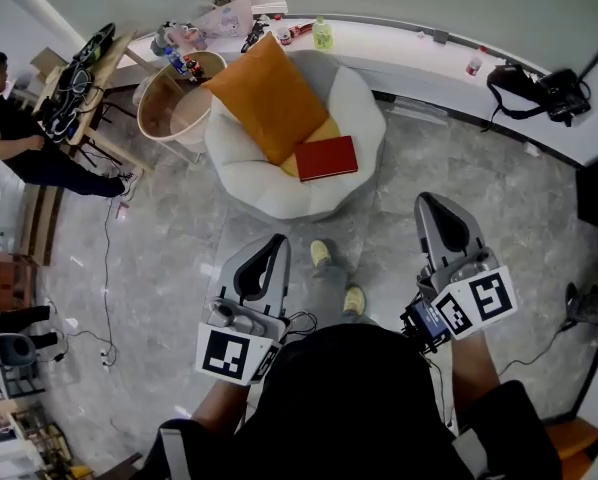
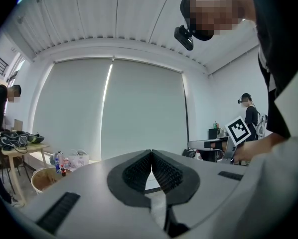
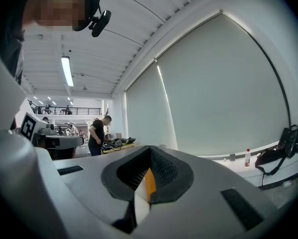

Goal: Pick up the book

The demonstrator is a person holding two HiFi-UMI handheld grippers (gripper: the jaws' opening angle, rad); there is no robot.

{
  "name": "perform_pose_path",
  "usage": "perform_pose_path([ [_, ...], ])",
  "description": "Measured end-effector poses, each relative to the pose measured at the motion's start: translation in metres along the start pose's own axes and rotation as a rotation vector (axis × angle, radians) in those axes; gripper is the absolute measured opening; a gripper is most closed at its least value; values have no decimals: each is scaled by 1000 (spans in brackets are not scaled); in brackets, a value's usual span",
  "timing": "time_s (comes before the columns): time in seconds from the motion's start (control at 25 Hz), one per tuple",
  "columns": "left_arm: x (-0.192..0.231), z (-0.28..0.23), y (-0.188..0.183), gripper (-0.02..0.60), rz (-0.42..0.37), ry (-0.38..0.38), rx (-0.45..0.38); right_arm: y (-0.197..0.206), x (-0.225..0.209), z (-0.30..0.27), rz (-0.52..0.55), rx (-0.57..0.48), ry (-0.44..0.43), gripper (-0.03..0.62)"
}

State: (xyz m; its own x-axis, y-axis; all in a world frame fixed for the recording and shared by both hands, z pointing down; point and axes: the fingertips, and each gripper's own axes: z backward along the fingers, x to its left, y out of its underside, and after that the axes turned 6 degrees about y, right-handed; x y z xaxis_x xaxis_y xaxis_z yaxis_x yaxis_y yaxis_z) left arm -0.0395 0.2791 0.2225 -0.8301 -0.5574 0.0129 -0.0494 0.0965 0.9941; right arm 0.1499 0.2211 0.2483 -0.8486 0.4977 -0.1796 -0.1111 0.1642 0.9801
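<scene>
on white round chair (image 1: 247,173): red book (image 1: 326,158), orange cushion (image 1: 266,98); grey marble floor (image 1: 159,258)

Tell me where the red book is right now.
Head view, upper centre: the red book lies on the white round chair, by the lower right edge of the orange cushion.

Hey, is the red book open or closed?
Closed. The book lies flat in the chair, only its red cover showing.
</scene>
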Motion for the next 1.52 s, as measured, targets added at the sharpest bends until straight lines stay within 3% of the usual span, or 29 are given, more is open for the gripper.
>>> perform_pose_path([
  [0.16, 9, -10, -7, 14, -6, 5, -45, 4, -5, -12, -3, 17, 4, 11],
  [0.88, 90, -112, -9, 14, 29, 65, -37, -9, -40, -120, 20, 59, 9, 11],
  [1.52, 154, -174, -17, 14, 34, 57, -23, -20, -65, -200, 12, 71, 4, 11],
])
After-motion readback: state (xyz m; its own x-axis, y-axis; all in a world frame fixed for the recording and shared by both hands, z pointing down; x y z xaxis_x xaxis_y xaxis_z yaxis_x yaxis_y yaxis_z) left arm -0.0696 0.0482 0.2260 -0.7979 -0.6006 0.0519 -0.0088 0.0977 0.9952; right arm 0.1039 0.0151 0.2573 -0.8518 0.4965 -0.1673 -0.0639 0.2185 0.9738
